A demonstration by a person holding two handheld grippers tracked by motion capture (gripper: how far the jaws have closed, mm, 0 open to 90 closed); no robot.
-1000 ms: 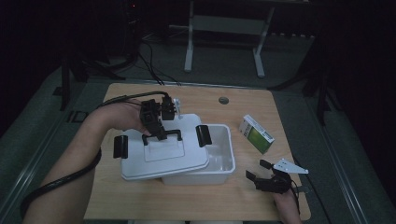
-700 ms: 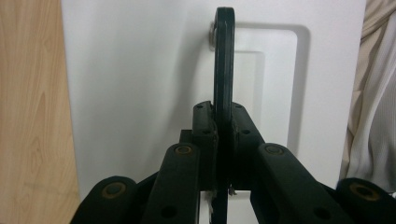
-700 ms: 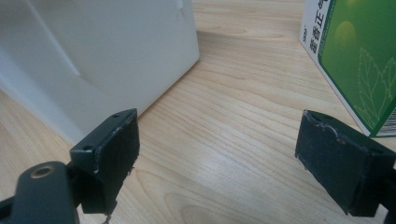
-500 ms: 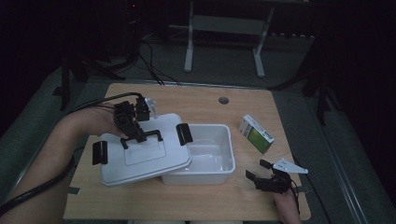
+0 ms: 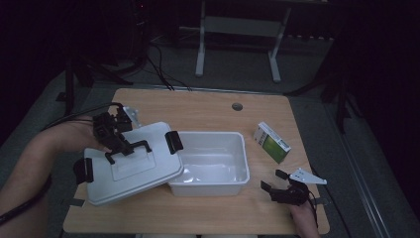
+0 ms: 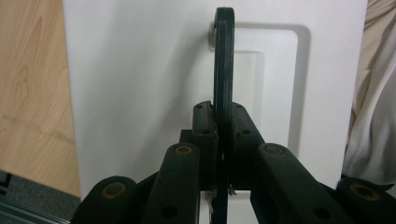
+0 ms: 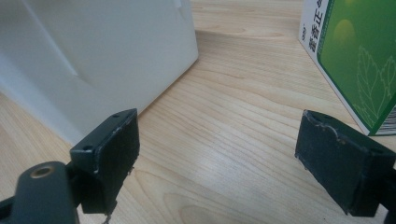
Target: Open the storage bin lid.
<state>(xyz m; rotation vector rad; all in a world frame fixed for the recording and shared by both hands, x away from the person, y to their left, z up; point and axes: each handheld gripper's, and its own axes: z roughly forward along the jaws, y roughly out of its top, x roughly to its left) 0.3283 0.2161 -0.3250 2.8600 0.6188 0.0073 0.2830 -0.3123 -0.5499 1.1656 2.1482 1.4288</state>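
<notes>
My left tool (image 5: 115,140) is clamped on the lid's black handle (image 5: 130,149), lid (image 5: 133,163) overlapping the white bin (image 5: 210,161) at nine o'clock; my right tool (image 5: 280,191) gapes, resting at five o'clock.

The only readable writing stands on the box (image 7: 352,60), a white and green carton lying on the bench (image 7: 243,140). In the right gripper view, dark blue Chinese characters run down its white edge strip; the clearest read "藿香正", and the characters above and below them are cut off or too blurred to tell. The green face beside the strip carries a pale leaf drawing and a yellow-green disc, with no words that can be made out. At the carton's lower corner a few thin black lines show, perhaps part of a barcode, too small to read. In the high view the box (image 5: 271,142) shows its green panel, but any print there is too small to read.
</notes>
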